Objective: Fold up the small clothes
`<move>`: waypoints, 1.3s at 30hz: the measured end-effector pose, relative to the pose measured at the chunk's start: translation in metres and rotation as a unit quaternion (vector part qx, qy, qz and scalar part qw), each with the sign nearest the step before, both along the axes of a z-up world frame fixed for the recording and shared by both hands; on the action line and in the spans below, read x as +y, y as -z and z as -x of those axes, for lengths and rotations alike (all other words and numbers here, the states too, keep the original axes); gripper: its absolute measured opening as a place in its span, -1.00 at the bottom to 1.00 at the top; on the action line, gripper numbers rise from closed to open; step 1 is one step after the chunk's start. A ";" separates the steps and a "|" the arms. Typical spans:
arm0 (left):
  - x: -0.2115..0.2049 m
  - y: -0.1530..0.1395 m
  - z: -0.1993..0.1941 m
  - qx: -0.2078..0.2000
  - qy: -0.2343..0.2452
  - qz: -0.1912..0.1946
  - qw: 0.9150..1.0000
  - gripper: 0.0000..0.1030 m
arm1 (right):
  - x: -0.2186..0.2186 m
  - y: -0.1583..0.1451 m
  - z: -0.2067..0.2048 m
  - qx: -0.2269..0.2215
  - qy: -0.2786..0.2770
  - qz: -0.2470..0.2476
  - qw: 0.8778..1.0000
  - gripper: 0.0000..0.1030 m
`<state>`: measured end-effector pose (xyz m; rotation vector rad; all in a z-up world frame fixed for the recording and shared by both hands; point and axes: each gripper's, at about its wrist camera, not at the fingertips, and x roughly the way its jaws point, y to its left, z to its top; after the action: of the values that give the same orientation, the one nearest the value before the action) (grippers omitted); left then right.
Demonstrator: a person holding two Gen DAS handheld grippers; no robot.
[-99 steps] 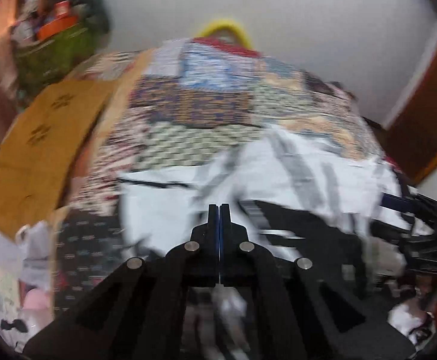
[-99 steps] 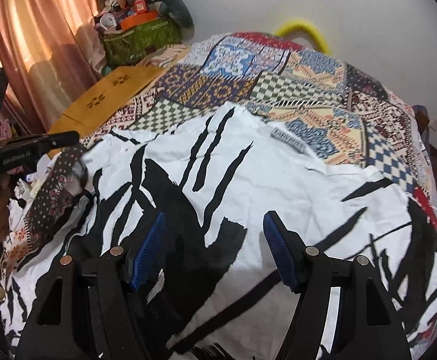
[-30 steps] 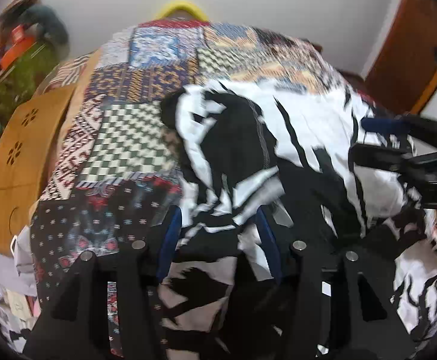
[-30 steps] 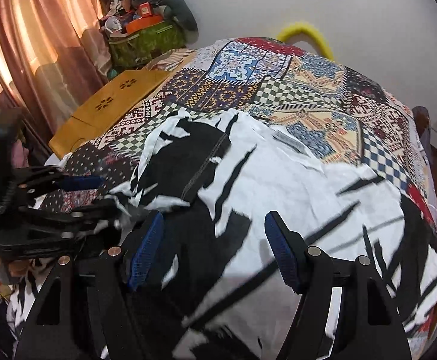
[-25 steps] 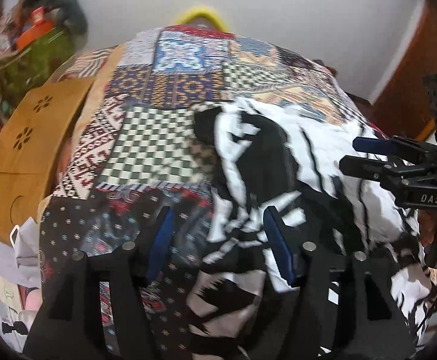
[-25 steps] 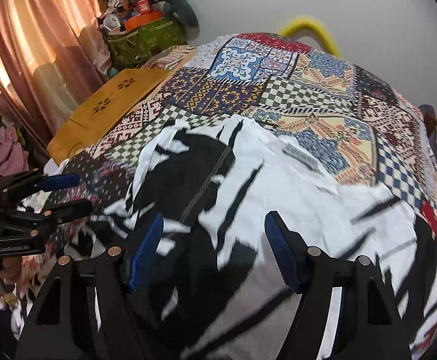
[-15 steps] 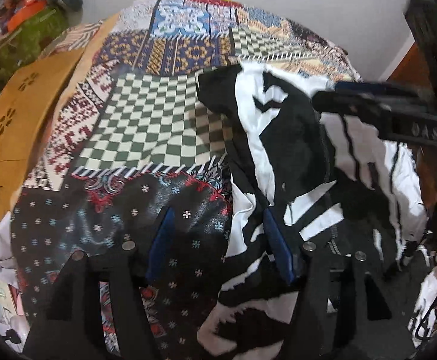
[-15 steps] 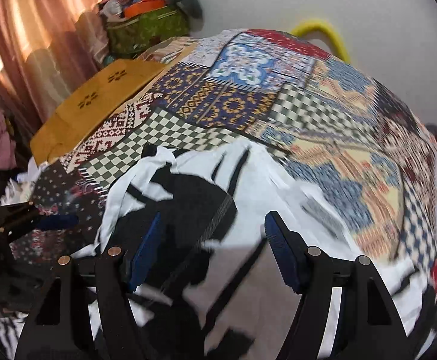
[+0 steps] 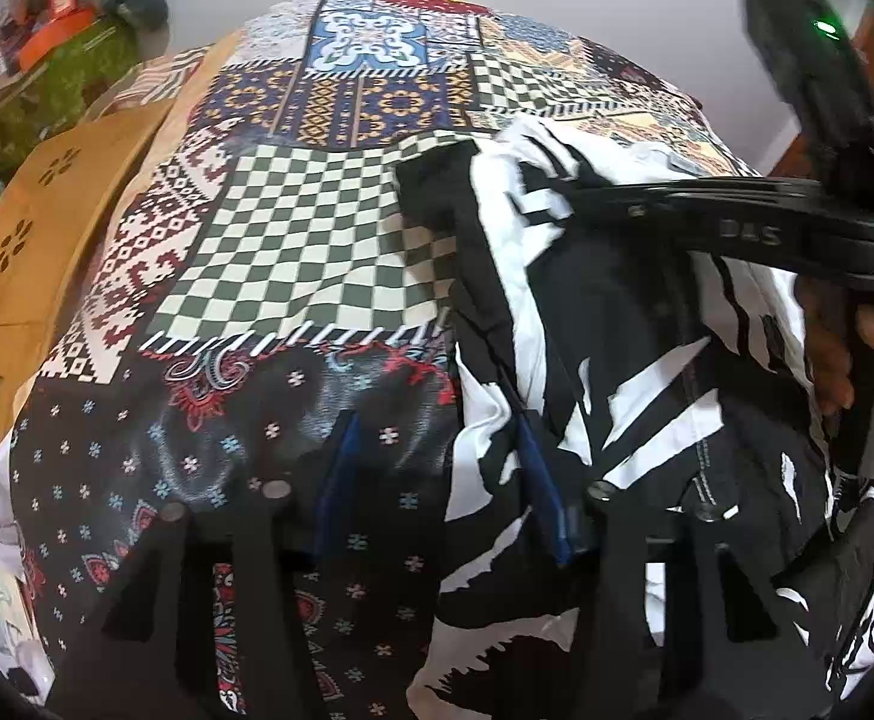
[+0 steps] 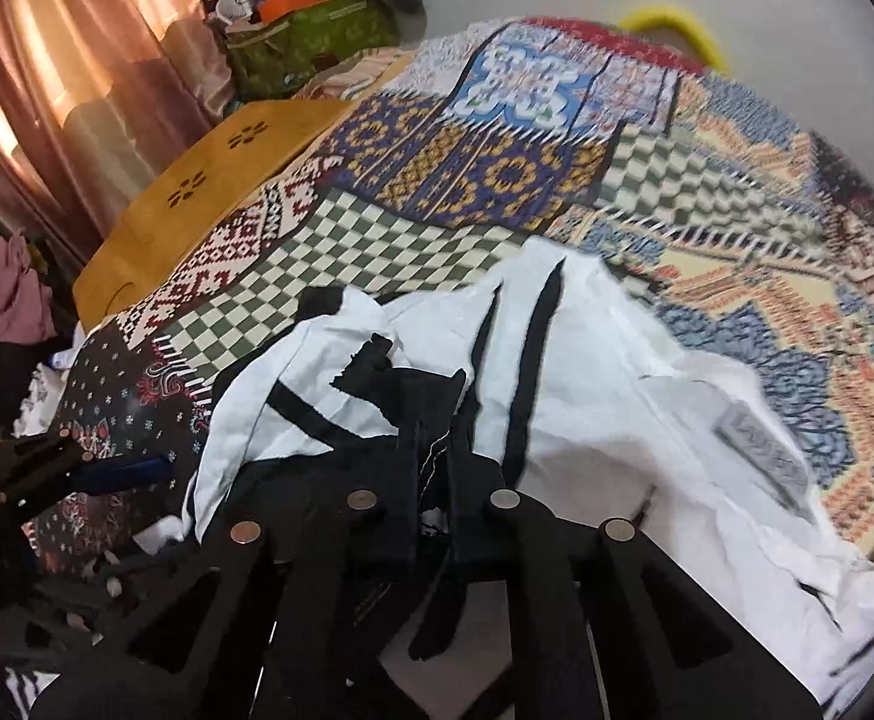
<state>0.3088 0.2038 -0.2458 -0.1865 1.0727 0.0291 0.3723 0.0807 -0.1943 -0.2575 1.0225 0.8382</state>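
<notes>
My right tongs pinch shirt, pads hidden; left tongs spread, shirt at 3 o'clock.

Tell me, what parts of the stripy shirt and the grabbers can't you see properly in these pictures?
- Shirt label: right wrist view, the words are blurred.
- Right grabber: right wrist view, its fingertips are shut on a fold of shirt, which covers their pads.
- Shirt's bottom part: left wrist view, hidden behind the open left grabber and cut off by the edge.
- Far side of the bedspread: right wrist view, smeared by blur.
</notes>
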 end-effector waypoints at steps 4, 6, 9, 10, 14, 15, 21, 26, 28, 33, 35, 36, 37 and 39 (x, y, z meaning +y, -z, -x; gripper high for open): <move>0.008 0.005 0.002 0.005 -0.025 0.014 1.000 0.02 | -0.013 -0.004 -0.001 -0.031 0.026 0.018 0.999 -0.90; 0.007 0.005 0.004 0.003 -0.037 0.001 0.999 0.05 | -0.018 0.003 0.000 -0.028 0.037 0.032 0.998 -0.91; 0.006 0.005 0.008 0.005 -0.050 -0.011 0.999 0.07 | -0.019 0.003 0.005 -0.043 0.042 0.044 0.997 -0.91; 0.007 0.005 0.008 0.007 -0.053 -0.017 0.998 0.09 | -0.018 0.001 0.005 -0.043 0.044 0.048 0.997 -0.90; 0.012 0.004 0.014 0.019 -0.069 -0.019 0.997 0.11 | -0.022 -0.008 0.006 -0.050 0.051 0.048 0.996 -0.88; 0.015 0.004 0.016 0.025 -0.077 -0.026 0.996 0.11 | -0.025 -0.011 0.008 -0.053 0.052 0.046 0.996 -0.88; 0.032 0.004 0.028 0.054 -0.096 -0.001 0.994 0.12 | -0.041 -0.027 0.021 -0.073 0.060 0.049 0.994 -0.84; 0.027 -0.013 0.032 0.046 -0.090 -0.034 0.994 0.11 | -0.057 -0.047 0.023 -0.094 0.085 0.034 0.991 -0.72; 0.023 -0.025 0.031 0.028 -0.082 -0.036 0.996 0.11 | -0.058 -0.050 0.026 -0.066 0.071 0.010 0.995 -0.57; 0.002 -0.036 0.019 0.004 -0.048 -0.039 0.998 0.22 | -0.035 -0.038 0.045 -0.015 0.001 -0.003 1.000 -0.50; -0.004 -0.029 0.010 0.009 -0.042 -0.035 0.998 0.26 | -0.021 -0.026 0.052 -0.007 -0.022 0.010 1.000 -0.43; -0.005 -0.022 0.005 0.016 -0.043 -0.035 0.998 0.26 | -0.017 -0.020 0.054 -0.006 -0.031 0.017 0.999 -0.41; -0.007 -0.017 0.002 0.024 -0.046 -0.035 0.998 0.26 | -0.013 -0.013 0.056 -0.005 -0.038 0.025 0.999 -0.39; -0.003 -0.004 -0.004 0.036 -0.056 -0.042 0.997 0.27 | -0.009 -0.001 0.057 -0.005 -0.045 0.041 0.998 -0.39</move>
<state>0.3128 0.2006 -0.2422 -0.1695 1.1294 0.1829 0.3155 0.0712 -0.1929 -0.3797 1.0422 0.8767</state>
